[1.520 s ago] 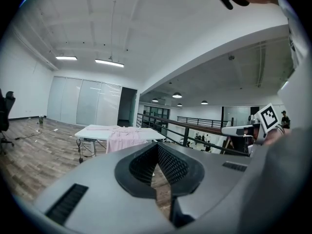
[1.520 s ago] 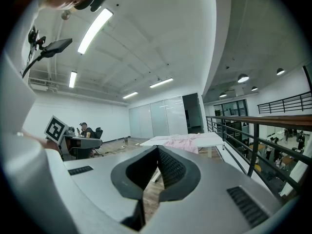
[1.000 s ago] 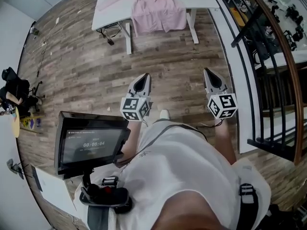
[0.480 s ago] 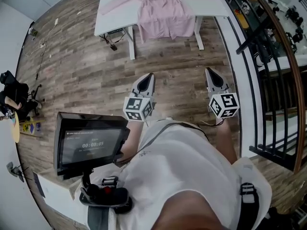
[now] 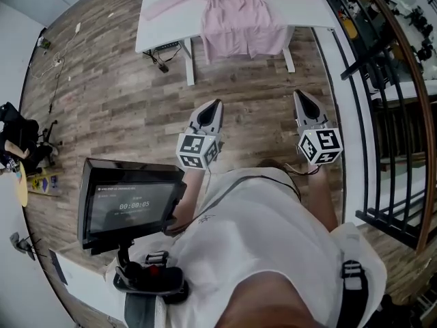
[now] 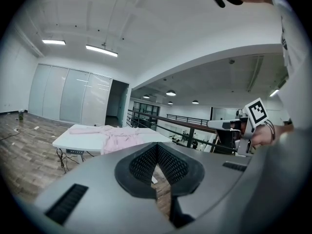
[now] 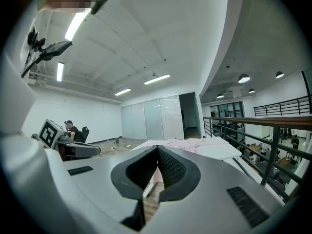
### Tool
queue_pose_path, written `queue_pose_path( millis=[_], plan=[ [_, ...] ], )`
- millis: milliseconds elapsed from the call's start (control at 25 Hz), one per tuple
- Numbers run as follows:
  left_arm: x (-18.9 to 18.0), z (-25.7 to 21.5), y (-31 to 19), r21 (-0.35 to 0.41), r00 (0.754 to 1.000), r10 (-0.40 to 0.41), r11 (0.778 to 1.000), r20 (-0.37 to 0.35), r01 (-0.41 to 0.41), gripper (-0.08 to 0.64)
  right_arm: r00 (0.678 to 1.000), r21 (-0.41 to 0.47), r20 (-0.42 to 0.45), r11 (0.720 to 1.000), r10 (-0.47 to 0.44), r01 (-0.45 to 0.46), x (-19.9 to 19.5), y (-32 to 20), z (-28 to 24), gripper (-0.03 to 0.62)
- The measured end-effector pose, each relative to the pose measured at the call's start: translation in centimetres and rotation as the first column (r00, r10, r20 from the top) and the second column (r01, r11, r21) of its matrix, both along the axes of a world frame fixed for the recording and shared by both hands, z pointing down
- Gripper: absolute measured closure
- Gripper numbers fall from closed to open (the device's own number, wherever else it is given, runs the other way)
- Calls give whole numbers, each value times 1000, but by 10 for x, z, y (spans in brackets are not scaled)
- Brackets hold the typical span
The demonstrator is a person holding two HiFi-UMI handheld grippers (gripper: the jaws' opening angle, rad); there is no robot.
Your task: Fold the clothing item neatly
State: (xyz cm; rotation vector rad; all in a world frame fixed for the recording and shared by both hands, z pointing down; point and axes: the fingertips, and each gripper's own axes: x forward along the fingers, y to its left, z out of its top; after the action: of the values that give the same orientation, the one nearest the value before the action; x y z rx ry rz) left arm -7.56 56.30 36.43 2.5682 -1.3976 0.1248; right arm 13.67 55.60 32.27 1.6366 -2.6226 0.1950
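1. Head view: tugging the overhanging hem risks dragging the pink garment (image 5: 239, 12) off the white table (image 5: 160, 26), where it is lying spread, well ahead.
2. Left gripper view: the left gripper (image 6: 157, 152) is pointing tableward, jaws together, empty.
3. Right gripper view: the right gripper (image 7: 157, 157) is likewise riding closed and empty; the garment is looking rumpled.

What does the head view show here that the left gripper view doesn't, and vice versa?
Only the head view: the screen mounted in front of the person, and the marker cube on the left gripper. Only the left gripper view: ceiling lights, a glass wall, and that gripper's jaws shut together with nothing between. Both: the white table, the pink garment draped over its edge, the right gripper and the black railing.
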Motion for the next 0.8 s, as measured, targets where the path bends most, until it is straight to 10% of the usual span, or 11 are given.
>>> queue_pose_path(
  millis=[800],
  plan=[
    [19,-20,-59,-16,996,-84,996,-5,84,557,995,12,12,995,-94,94,18,-86,-29,591]
  ],
)
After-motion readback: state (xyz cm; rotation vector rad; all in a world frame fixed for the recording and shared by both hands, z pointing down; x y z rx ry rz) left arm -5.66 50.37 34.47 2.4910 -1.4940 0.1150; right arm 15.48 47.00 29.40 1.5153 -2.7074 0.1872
